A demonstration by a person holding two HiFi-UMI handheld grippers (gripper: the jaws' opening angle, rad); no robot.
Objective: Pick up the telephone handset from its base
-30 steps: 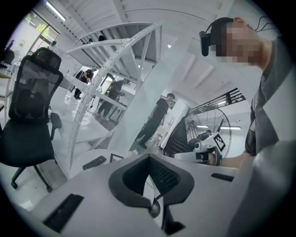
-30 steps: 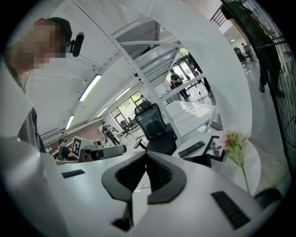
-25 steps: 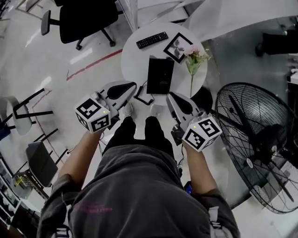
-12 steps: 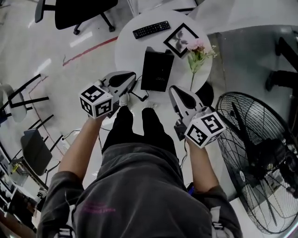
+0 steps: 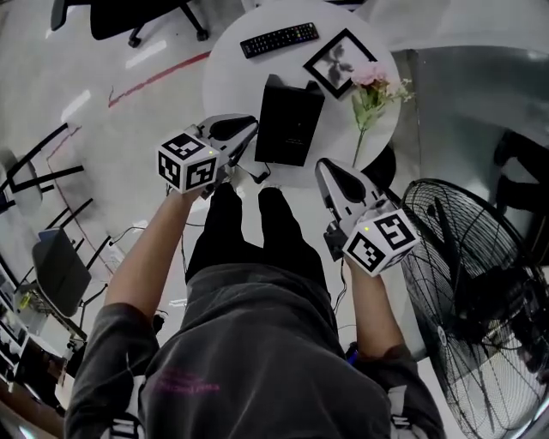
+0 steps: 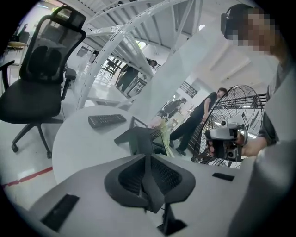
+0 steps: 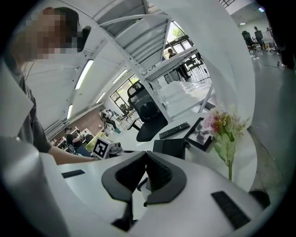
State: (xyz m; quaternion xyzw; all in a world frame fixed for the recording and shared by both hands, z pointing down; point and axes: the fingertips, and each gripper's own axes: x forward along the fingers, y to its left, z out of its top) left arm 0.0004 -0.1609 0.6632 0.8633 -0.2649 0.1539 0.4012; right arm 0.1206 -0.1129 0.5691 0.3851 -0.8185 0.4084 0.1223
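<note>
Standing at the near edge of a round white table [image 5: 230, 81], a person holds one tool in each hand, both pointing up the frame toward the tabletop. The left gripper [image 5: 250, 128] sits left of centre in the head view, its tip over the table's lower left rim and just beside the lower left corner of the telephone [image 5: 290, 120] without touching it. Its jaws are barely parted and opening, and its own view shows nothing between the pads. The right gripper [image 5: 327, 168] is lower and right of centre, below the table's rim and clear of the telephone. Its jaws are pressed together on nothing. The telephone is a flat black block in the middle of the table. The handset rests on it and cannot be told apart from the base, both being black. A thin cord [image 5: 257, 175] trails off its lower left corner over the table edge. A black remote control [image 5: 279, 40] lies above the telephone at the top of the frame. A black picture frame [image 5: 340, 64] lies to the upper right, with pink flowers [image 5: 373, 81] just right of it. A large wire fan [image 5: 480, 309] fills the lower right, and a black office chair [image 5: 137, 13] stands at the upper left.
</note>
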